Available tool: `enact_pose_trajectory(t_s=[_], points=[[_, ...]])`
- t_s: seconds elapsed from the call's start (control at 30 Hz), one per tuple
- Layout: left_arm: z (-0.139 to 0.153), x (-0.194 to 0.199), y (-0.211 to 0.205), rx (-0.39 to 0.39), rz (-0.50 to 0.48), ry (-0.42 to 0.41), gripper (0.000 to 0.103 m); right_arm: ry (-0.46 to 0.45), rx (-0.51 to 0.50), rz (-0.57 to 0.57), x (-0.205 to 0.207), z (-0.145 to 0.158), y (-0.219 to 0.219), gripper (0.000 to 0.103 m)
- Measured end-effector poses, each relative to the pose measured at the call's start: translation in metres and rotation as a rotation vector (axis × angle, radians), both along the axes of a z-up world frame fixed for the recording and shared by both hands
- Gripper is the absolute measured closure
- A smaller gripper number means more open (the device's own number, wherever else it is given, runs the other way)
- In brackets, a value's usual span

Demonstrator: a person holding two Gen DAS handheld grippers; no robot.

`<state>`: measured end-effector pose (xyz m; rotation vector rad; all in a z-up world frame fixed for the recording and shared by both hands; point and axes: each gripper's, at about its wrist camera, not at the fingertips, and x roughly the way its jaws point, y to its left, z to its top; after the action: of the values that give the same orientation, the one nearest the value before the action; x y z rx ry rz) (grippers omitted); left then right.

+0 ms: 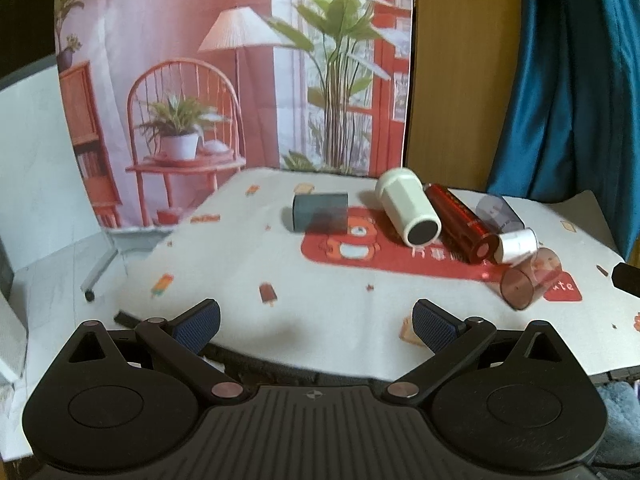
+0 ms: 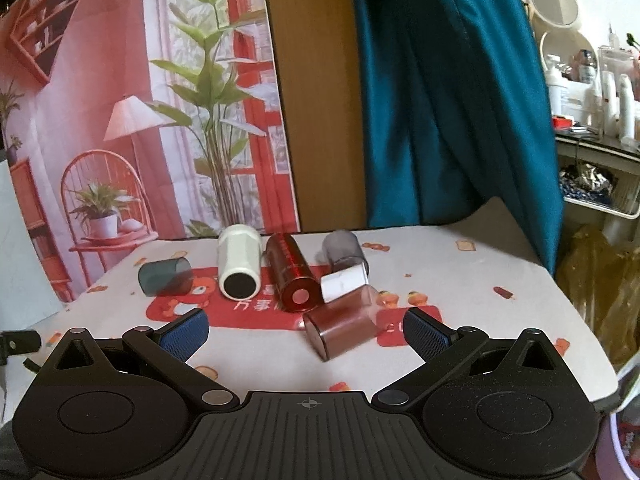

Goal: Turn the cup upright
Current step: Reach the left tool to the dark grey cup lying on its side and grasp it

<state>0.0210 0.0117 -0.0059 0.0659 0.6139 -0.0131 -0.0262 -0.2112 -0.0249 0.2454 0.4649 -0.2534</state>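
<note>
The brown see-through cup (image 2: pixel 342 330) lies on its side on the bench (image 2: pixel 500 320), near the front edge of the group of containers, with its flat bottom turned toward the right tongs (image 2: pixel 306 334) and to the left. It rests partly on the red printed patch of the cloth (image 2: pixel 224 312). Just behind it, and seemingly touching it, lies a small white cup (image 2: pixel 344 282), and beside that a red metallic cylinder (image 2: pixel 290 276), also on its side. Further left lies a white bottle with a dark end (image 2: pixel 239 266), and well apart from it a dark teal see-through cup (image 2: pixel 165 276) on its side. A grey see-through cup (image 2: pixel 344 250) is behind the small white one. The right tongs hover close before the brown cup, released and wide apart, grasping nothing. The left tongs (image 1: pixel 316 326) are also released and empty, over the near bench edge, with the brown cup (image 1: pixel 530 278) well to their right. Behind the bench hang a printed backdrop (image 2: pixel 140 120) and a blue curtain (image 2: pixel 440 100).
</note>
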Motion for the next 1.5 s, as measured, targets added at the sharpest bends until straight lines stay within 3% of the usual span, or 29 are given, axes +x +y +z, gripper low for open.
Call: enact_pose_trajectory(t_s=[0.1, 0.23, 0.4, 0.67, 0.73, 0.8, 0.97, 1.13, 1.23, 1.3, 1.43, 1.5], points=[[-0.004, 0.014, 0.005, 0.000, -0.012, -0.010, 0.000, -0.003, 0.041, 0.000, 0.015, -0.004, -0.008, 0.000], [-0.011, 0.046, 0.013, 0.022, -0.023, -0.015, 0.000, 0.021, 0.038, 0.061, 0.039, -0.005, -0.011, 0.000], [-0.015, 0.099, 0.030, 0.027, -0.038, -0.033, 0.000, -0.003, 0.014, 0.054, 0.062, -0.007, -0.011, 0.000], [-0.034, 0.224, 0.054, -0.099, 0.051, 0.006, 0.000, 0.087, 0.062, 0.088, 0.088, -0.041, -0.013, 0.000], [-0.044, 0.250, 0.055, -0.114, 0.088, 0.026, 0.004, 0.103, 0.067, 0.086, 0.091, -0.046, -0.016, 0.000], [-0.055, 0.275, 0.055, -0.134, 0.111, 0.039, 0.015, 0.116, 0.067, 0.081, 0.094, -0.050, -0.020, 0.000], [-0.075, 0.324, 0.057, -0.216, 0.116, 0.068, 0.017, 0.155, 0.073, 0.049, 0.103, -0.062, -0.036, 0.000], [-0.095, 0.348, 0.053, -0.266, 0.143, 0.109, 0.017, 0.185, 0.091, 0.020, 0.113, -0.075, -0.045, 0.000], [-0.103, 0.349, 0.053, -0.328, 0.127, 0.135, 0.026, 0.191, 0.094, 0.028, 0.116, -0.079, -0.045, 0.000], [-0.107, 0.346, 0.051, -0.369, 0.084, 0.154, 0.027, 0.195, 0.092, 0.032, 0.118, -0.079, -0.044, 0.000], [-0.110, 0.327, 0.042, -0.364, 0.010, 0.157, 0.031, 0.205, 0.107, 0.028, 0.119, -0.083, -0.046, 0.000], [-0.109, 0.318, 0.037, -0.362, -0.038, 0.170, 0.041, 0.207, 0.117, 0.025, 0.119, -0.084, -0.047, 0.000]])
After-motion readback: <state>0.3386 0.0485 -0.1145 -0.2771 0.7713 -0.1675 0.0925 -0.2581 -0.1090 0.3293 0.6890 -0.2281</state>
